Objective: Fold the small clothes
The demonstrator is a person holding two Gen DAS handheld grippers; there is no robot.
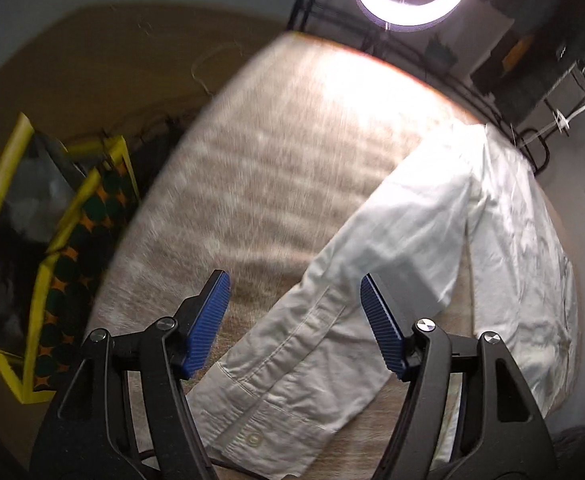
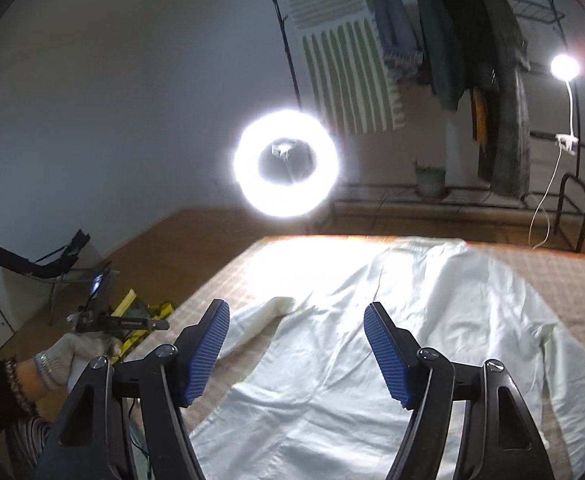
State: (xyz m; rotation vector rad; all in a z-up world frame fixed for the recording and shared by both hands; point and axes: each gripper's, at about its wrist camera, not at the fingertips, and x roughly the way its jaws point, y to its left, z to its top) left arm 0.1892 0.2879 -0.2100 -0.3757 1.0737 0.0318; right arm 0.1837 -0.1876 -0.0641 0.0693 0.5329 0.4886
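White shirt (image 1: 504, 240) lies flat; your left gripper (image 1: 294, 324) and right gripper (image 2: 296, 354) hang open, empty. Grab only the cuff (image 1: 260, 412), lower centre, or you'll bunch the sleeve.

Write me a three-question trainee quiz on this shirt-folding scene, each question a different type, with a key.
1. True or false: the left tool is clamped on the cuff of the white shirt.
2. Multiple choice: the shirt lies on (A) a bare wooden floor, (B) a checked beige surface, (C) a metal rack.
3. Fill in: beyond the far edge of the surface glows a round ____ light.

Key
1. False: its blue pads stand apart on either side of the sleeve, pressing nothing.
2. B.
3. Ring.
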